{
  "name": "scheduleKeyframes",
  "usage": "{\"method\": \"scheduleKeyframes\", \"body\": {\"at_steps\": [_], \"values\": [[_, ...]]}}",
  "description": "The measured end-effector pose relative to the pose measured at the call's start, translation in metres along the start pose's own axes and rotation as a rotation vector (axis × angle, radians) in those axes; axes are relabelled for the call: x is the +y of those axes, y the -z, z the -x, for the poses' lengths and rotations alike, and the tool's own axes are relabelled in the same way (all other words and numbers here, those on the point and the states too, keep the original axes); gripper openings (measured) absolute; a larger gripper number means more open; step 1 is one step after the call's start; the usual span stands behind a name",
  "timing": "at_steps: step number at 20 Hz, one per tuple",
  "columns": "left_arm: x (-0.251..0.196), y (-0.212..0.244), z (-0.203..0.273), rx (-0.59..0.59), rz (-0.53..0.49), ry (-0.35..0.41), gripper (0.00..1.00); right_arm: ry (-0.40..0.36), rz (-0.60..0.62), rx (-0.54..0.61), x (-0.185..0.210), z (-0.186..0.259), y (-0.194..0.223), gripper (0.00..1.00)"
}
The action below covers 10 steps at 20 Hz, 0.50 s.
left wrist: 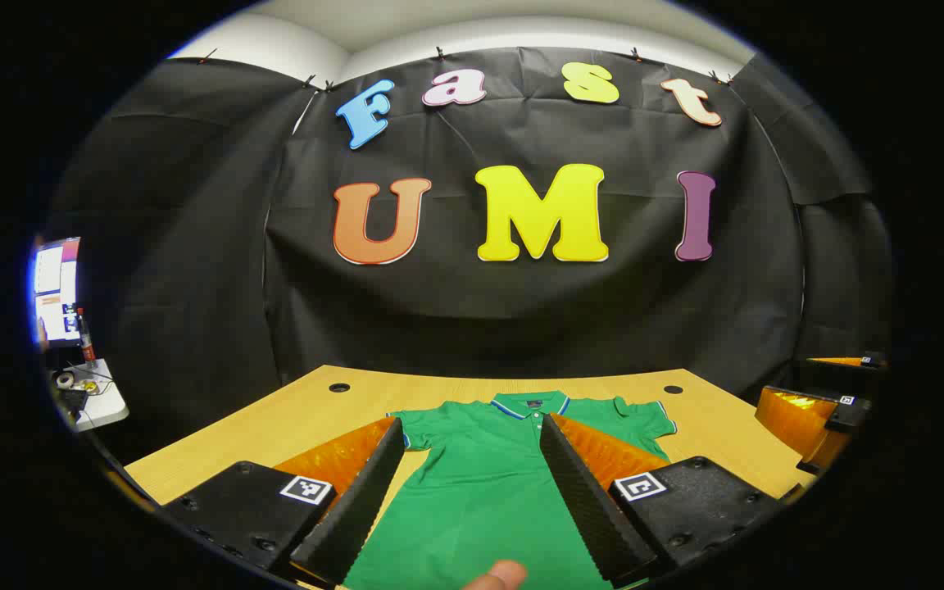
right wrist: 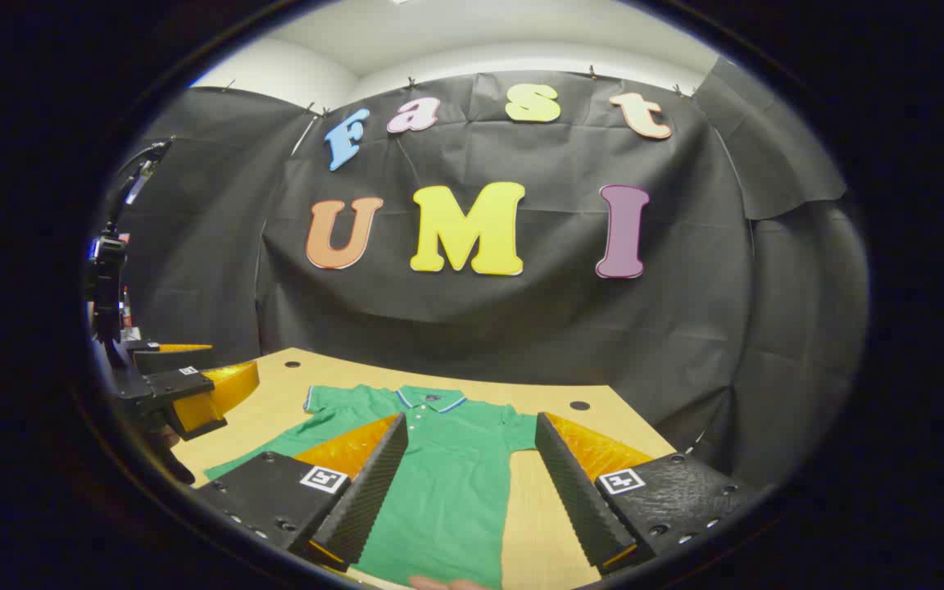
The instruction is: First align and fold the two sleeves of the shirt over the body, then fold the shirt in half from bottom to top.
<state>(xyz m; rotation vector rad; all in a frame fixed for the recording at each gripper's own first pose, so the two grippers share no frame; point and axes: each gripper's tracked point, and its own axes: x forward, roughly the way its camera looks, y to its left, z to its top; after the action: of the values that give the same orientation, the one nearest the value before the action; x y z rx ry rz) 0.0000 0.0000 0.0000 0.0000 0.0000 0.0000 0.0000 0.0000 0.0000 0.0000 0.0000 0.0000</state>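
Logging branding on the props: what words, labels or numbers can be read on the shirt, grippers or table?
shirt: no print; its neck label is too small to read.
left gripper: square coded markers, no words.
right gripper: the same.
table: none.

shirt (left wrist: 480, 475) flat on table (left wrist: 316, 418), collar rearward

1. We see the green shirt (right wrist: 447, 459) flat on the wooden table (right wrist: 554, 533), collar at 12 o'clock.
2. Right gripper (right wrist: 472, 483) spread wide above it.
3. Left gripper (right wrist: 185, 393) at 9 o'clock.
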Motion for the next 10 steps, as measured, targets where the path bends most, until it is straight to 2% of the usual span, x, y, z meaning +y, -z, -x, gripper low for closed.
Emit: {"method": "scheduleKeyframes", "body": {"at_steps": [5,10], "values": [[-0.003,0.002,-0.002,0.006,-0.015,-0.004,1.00,0.022,0.022,-0.005,-0.010,0.002,0.004,0.95],[-0.007,0.002,0.000,0.004,-0.027,-0.001,1.00,0.023,-0.007,0.023,-0.016,-0.001,0.014,0.95]]}}
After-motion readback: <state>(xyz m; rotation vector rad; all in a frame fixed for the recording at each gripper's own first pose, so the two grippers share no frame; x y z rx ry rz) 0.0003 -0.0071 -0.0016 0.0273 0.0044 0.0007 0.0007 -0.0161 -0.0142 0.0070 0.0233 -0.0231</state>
